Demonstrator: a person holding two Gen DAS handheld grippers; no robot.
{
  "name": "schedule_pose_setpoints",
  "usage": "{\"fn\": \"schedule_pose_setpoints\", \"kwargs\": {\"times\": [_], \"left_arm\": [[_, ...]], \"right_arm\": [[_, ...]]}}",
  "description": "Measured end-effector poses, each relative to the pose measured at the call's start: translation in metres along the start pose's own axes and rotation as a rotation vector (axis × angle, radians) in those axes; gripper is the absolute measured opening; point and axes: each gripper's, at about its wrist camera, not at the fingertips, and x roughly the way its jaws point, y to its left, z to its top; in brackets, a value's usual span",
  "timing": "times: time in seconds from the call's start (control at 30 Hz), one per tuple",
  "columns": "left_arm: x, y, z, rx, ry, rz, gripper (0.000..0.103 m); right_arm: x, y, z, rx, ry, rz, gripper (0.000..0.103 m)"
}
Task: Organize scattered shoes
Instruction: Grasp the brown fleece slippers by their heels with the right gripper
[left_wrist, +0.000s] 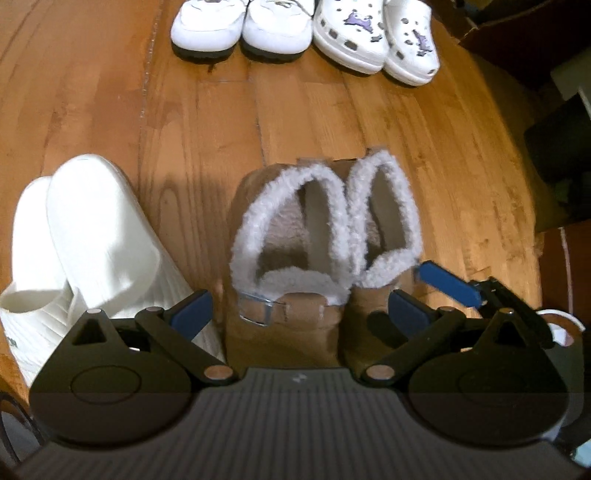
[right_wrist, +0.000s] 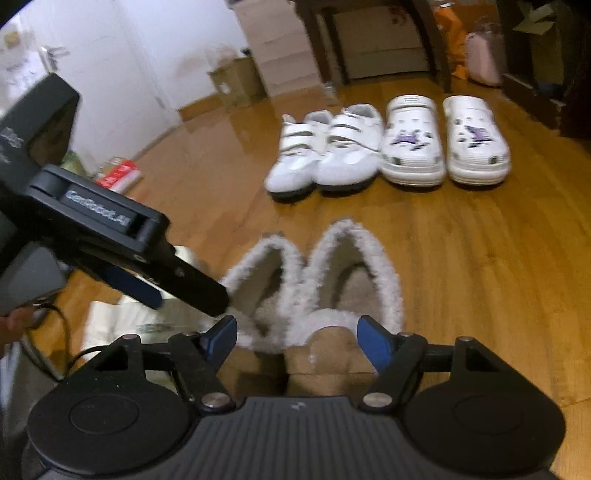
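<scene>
Left wrist view. Left gripper (left_wrist: 299, 314): jaws spread wide, pinching nothing, straddling the heels of the tan fleece-lined slippers (left_wrist: 325, 236). The pair stood side by side on the wooden floor (left_wrist: 461, 166), touching, toes pointing away. A blue pad of the right gripper (left_wrist: 448, 282) showed just beside the right-hand slipper's heel. To the left, near the slippers, lay a pair of plain white slides (left_wrist: 92, 243), one overlapping the other, not yet squared up. Farther off, a row: white strap sneakers (left_wrist: 240, 33), then white clogs with purple charms (left_wrist: 373, 37), set close together.

Right wrist view. Right gripper (right_wrist: 297, 341): jaws also spread and empty, poised over the heel of the right-hand tan slipper. The left gripper's body crossed in from the left, its tip at the other slipper's fleece rim; whether it touched was hard to say through the blur. This view alone showed the room: white wall, cardboard boxes (right_wrist: 236, 79), dark furniture legs (right_wrist: 436, 40) behind the row. The white slides were mostly hidden here.

Step in hand, by judgement: the tan pair was paired but stood well short of the row. The next move called for closing on each heel and carrying both forward, level and together.
</scene>
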Motion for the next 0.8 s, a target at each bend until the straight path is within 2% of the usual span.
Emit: {"fn": "schedule_pose_setpoints", "kwargs": {"times": [0.07, 0.27, 0.5, 0.63, 0.8], "left_arm": [[-0.003, 0.000, -0.001, -0.003, -0.004, -0.010, 0.103], [-0.010, -0.001, 0.000, -0.001, -0.017, -0.010, 0.103], [-0.020, 0.008, 0.001, -0.004, -0.045, 0.028, 0.103], [-0.026, 0.024, -0.003, -0.052, -0.068, 0.054, 0.103], [-0.030, 0.041, -0.002, -0.087, -0.081, 0.070, 0.103]], "right_arm": [[-0.003, 0.002, -0.001, -0.003, -0.014, 0.025, 0.073], [0.001, 0.006, -0.002, -0.013, -0.001, 0.007, 0.074], [0.003, 0.006, -0.002, 0.007, -0.012, 0.003, 0.076], [0.005, 0.007, 0.005, -0.018, -0.048, -0.007, 0.076], [0.021, 0.012, 0.022, -0.104, -0.021, -0.082, 0.072]]}}
